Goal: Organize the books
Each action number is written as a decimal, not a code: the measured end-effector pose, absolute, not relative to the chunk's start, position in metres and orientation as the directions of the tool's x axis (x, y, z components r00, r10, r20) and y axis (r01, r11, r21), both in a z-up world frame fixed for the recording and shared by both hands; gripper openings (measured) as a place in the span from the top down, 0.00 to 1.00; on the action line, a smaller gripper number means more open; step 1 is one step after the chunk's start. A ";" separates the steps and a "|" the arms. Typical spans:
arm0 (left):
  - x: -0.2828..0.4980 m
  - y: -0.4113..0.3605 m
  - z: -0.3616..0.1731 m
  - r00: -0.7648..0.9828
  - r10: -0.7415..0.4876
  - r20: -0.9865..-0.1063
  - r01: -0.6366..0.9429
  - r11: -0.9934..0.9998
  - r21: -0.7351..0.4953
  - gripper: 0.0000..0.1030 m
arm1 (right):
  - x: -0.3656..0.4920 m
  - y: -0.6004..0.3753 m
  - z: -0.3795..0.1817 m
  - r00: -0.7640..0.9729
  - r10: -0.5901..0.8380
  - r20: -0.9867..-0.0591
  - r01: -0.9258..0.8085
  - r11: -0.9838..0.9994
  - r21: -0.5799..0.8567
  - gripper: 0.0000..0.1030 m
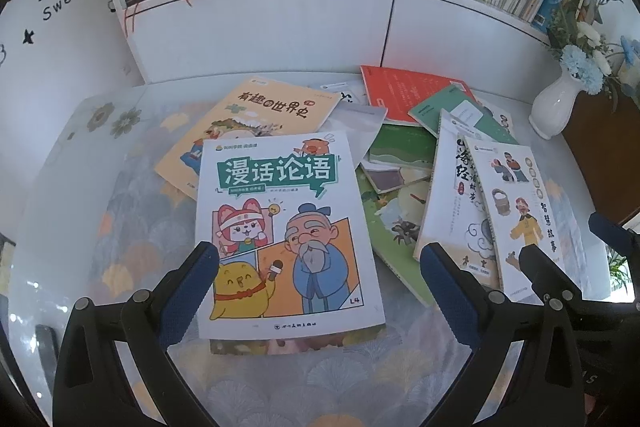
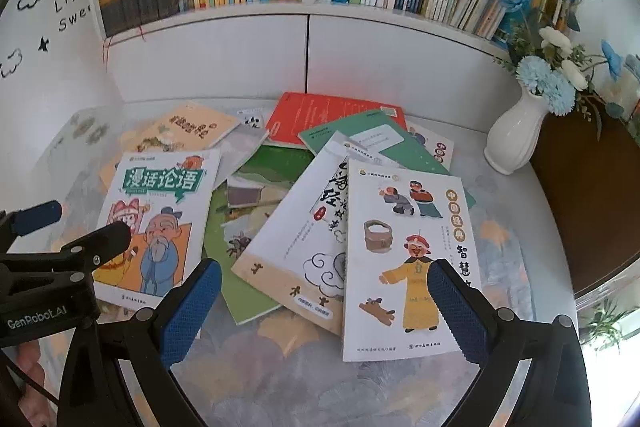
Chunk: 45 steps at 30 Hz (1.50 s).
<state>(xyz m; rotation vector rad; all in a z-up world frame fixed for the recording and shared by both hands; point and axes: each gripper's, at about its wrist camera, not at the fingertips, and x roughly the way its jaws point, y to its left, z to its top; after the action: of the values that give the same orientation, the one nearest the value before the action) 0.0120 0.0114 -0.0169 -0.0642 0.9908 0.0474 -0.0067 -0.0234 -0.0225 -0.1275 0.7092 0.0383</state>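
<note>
A loose heap of thin children's books is seen spread over the table (image 1: 60, 211), which is covered with a fan-patterned cloth under a clear sheet. Nearest the left gripper (image 1: 320, 275) lies a white-covered comic book (image 1: 280, 227) with a green title banner, a bearded old man in blue and a yellow cartoon figure with a microphone; it rests face up on other books. The left gripper is held spread wide above the lower edge of this book, with nothing between its blue pads.

The right gripper (image 2: 326, 301) is likewise held wide apart and empty, above the near edge of a white book with a yellow-robed figure (image 2: 404, 263), which overlaps a white book with ink-brush lettering (image 2: 296, 247). Beneath and behind them a green picture book (image 2: 236, 227), a green workbook (image 2: 360, 143), a red book (image 2: 304, 115) and an orange-yellow book (image 2: 188, 127) are scattered at angles, partly covering one another.

Behind the heap, a white bookshelf (image 2: 200, 15) is filled with upright books. A white vase (image 2: 516, 135) with blue and white flowers stands on the table at the right.
</note>
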 end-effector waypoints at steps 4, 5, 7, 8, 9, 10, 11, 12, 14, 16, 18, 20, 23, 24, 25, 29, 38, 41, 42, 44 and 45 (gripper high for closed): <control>0.012 0.012 -0.017 0.547 0.010 -0.837 -0.071 0.997 -0.035 0.02 | -0.005 -0.024 -0.024 0.753 -0.003 -0.658 -0.080 0.992 -0.095 0.01; 0.012 0.012 -0.018 0.545 0.012 -0.838 -0.072 0.997 -0.033 0.02 | -0.005 -0.025 -0.024 0.752 -0.001 -0.659 -0.080 0.992 -0.093 0.01; 0.013 0.011 -0.018 0.542 0.020 -0.840 -0.074 0.997 -0.025 0.02 | -0.004 -0.023 -0.025 0.751 -0.007 -0.660 -0.080 0.992 -0.101 0.01; 0.014 0.011 -0.018 0.540 0.024 -0.841 -0.075 0.997 -0.019 0.02 | -0.004 -0.023 -0.025 0.753 -0.012 -0.658 -0.079 0.991 -0.108 0.01; 0.014 0.011 -0.019 0.539 0.028 -0.842 -0.076 0.997 -0.015 0.02 | -0.004 -0.022 -0.025 0.754 -0.016 -0.657 -0.078 0.990 -0.114 0.01; 0.014 0.010 -0.020 0.537 0.031 -0.843 -0.077 0.997 -0.012 0.02 | -0.004 -0.021 -0.026 0.753 -0.019 -0.657 -0.078 0.990 -0.118 0.01; 0.014 0.010 -0.020 0.537 0.034 -0.843 -0.078 0.997 -0.009 0.02 | -0.004 -0.020 -0.026 0.754 -0.019 -0.657 -0.080 0.990 -0.120 0.01; 0.014 0.010 -0.020 0.537 0.035 -0.843 -0.078 0.997 -0.008 0.02 | -0.004 -0.020 -0.026 0.754 -0.017 -0.657 -0.081 0.990 -0.119 0.01; 0.014 0.010 -0.020 0.537 0.032 -0.843 -0.078 0.997 -0.012 0.02 | -0.004 -0.020 -0.026 0.753 -0.015 -0.658 -0.082 0.990 -0.117 0.01; 0.014 0.010 -0.020 0.537 0.026 -0.843 -0.077 0.997 -0.018 0.02 | -0.004 -0.021 -0.025 0.753 -0.014 -0.658 -0.082 0.990 -0.114 0.01; 0.014 0.010 -0.020 0.537 0.023 -0.843 -0.075 0.997 -0.021 0.02 | -0.004 -0.021 -0.025 0.753 -0.015 -0.657 -0.081 0.990 -0.115 0.01; 0.013 0.010 -0.020 0.538 0.023 -0.843 -0.075 0.997 -0.020 0.02 | -0.004 -0.021 -0.025 0.755 -0.016 -0.656 -0.079 0.990 -0.115 0.01; 0.013 0.010 -0.021 0.537 0.023 -0.844 -0.073 0.997 -0.019 0.02 | -0.004 -0.022 -0.025 0.755 -0.012 -0.656 -0.080 0.991 -0.110 0.01; 0.013 0.010 -0.021 0.535 0.021 -0.845 -0.072 0.997 -0.021 0.02 | -0.004 -0.022 -0.025 0.755 -0.010 -0.656 -0.080 0.991 -0.107 0.01; 0.013 0.010 -0.021 0.534 0.019 -0.845 -0.072 0.997 -0.023 0.02 | -0.004 -0.022 -0.025 0.754 -0.009 -0.657 -0.079 0.991 -0.104 0.01; 0.014 0.010 -0.021 0.536 0.019 -0.844 -0.072 0.997 -0.023 0.02 | -0.002 -0.023 -0.026 0.750 -0.004 -0.662 -0.079 0.992 -0.095 0.01; 0.014 0.011 -0.022 0.539 0.024 -0.842 -0.069 0.998 -0.015 0.02 | -0.003 -0.021 -0.026 0.755 -0.006 -0.656 -0.082 0.991 -0.103 0.01; 0.015 0.008 -0.024 0.542 0.035 -0.840 -0.065 0.998 0.000 0.02 | -0.003 -0.022 -0.027 0.751 -0.001 -0.660 -0.083 0.992 -0.096 0.01; 0.015 0.007 -0.025 0.542 0.036 -0.840 -0.061 0.998 0.003 0.02 | -0.003 -0.022 -0.027 0.752 0.007 -0.659 -0.085 0.993 -0.087 0.01; 0.015 0.006 -0.026 0.540 0.026 -0.841 -0.051 0.999 -0.003 0.02 | -0.003 -0.024 -0.027 0.755 0.026 -0.655 -0.094 0.993 -0.068 0.01; 0.016 0.006 -0.026 0.541 0.022 -0.841 -0.049 0.999 -0.005 0.02 | -0.003 -0.025 -0.027 0.758 0.035 -0.652 -0.096 0.994 -0.058 0.01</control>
<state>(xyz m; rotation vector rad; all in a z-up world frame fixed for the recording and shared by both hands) 0.0160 0.0059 -0.0262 -0.0296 0.9989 0.0423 -0.0027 -0.0251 -0.0273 -0.0901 0.7075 0.0713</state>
